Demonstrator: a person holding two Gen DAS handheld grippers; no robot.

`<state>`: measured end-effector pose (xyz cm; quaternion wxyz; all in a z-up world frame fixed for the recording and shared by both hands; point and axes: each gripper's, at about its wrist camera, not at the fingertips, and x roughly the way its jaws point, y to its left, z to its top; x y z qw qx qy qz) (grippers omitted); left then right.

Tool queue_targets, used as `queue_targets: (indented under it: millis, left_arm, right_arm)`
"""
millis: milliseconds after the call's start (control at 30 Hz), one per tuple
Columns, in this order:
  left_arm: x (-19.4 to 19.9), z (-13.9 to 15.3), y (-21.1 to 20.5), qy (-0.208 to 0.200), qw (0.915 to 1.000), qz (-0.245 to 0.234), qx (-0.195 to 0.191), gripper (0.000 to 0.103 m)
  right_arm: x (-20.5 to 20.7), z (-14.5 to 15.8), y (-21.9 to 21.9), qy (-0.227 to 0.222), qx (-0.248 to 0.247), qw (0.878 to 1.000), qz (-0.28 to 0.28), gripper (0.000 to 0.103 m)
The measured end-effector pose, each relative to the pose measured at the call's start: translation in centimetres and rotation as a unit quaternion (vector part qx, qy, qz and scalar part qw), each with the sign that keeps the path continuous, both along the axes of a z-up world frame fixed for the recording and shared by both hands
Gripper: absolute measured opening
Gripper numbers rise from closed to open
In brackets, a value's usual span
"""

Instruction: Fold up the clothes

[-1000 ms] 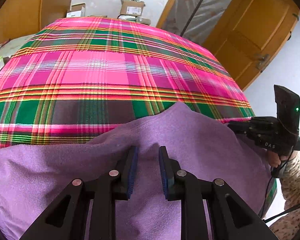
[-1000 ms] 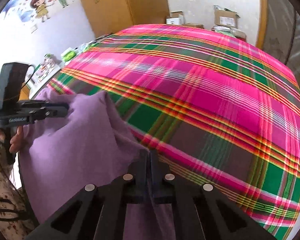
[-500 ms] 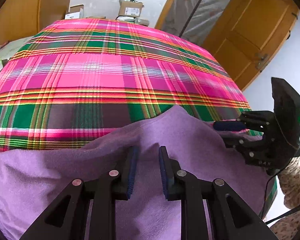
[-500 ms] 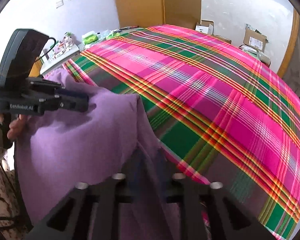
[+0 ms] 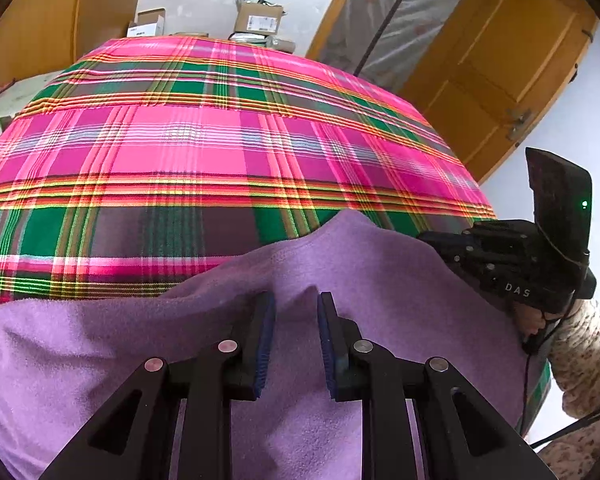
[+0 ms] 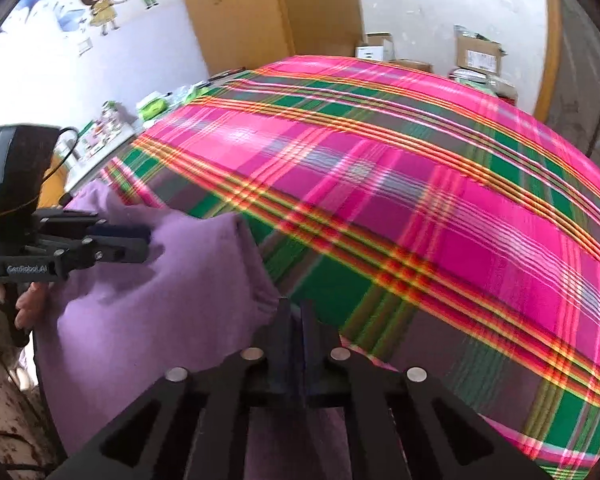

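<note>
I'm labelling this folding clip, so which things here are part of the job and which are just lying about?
Job:
purple garment
plaid bedspread
left hand-held gripper
right hand-held gripper

Lying about:
cardboard boxes
door
wall stickers
side-table clutter

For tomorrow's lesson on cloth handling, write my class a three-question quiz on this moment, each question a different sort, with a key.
1. True or false: the left gripper is open above the purple garment.
2. What does the right gripper hold? A) cardboard box B) purple garment C) nothing
3. Fill in: the garment lies on a ____ plaid bedspread.

Key: 1 true; 2 B; 3 pink and green.
</note>
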<state>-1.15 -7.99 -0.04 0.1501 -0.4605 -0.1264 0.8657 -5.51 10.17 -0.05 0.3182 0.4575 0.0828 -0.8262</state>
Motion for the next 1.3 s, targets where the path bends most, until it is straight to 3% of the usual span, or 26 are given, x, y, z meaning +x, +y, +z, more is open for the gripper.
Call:
queue_targets:
  millis: [67,133,267,567,667,700,833,1000,1233,1300]
  left_arm:
    - [0.1,0.1,0.0,0.001,1.0,0.001,-0.004,0.022]
    - [0.3,0.3,-0.1,0.002,1.0,0.005,-0.008,0.022]
    - [1.3,0.9,-0.8,0.01,0.9997,0.016,-0.012,0.022]
    - [5.0,1.5,-2.5,0.016,0.999,0.04,-0.014,0.022]
    - [6.3,1.2,-3.0,0.013,0.9988,0.046,-0.015,0.022]
    - [6.6,1.2,-3.1,0.013,0.9987,0.047,-0.015,0.022]
    - [7.9,0.9,-4.1,0.011,0.9977,0.064,-0.02,0.022]
    - [9.6,0.5,-6.1,0.006,0.9951,0.095,-0.027,0.022]
    - [11.7,0.3,-8.1,0.009,0.992,0.123,-0.027,0.022]
    - [12.5,0.3,-8.6,0.012,0.991,0.131,-0.025,0.022]
  right_arm:
    - [-0.6,0.5,1.2,-0.001,-0.002,0.999,-0.04,0.006]
    - [-0.6,1.2,2.7,-0.01,-0.036,0.997,-0.07,0.008]
    - [1.4,2.6,3.8,0.009,-0.047,0.995,-0.083,0.009]
    - [8.3,3.2,2.2,0.063,-0.015,0.996,-0.055,0.012]
    - [9.3,1.8,0.0,0.067,0.041,0.996,-0.042,0.014]
    - [9.1,1.2,-0.2,0.065,0.054,0.995,-0.055,0.014]
    - [7.7,0.1,1.8,0.025,0.02,0.993,-0.114,0.011]
    - [7.9,0.1,4.1,0.036,0.028,0.984,-0.169,0.013]
    - [8.6,0.2,7.4,0.026,-0.022,0.973,-0.228,0.011]
    - [9.5,0.5,7.6,0.035,-0.015,0.969,-0.246,0.011]
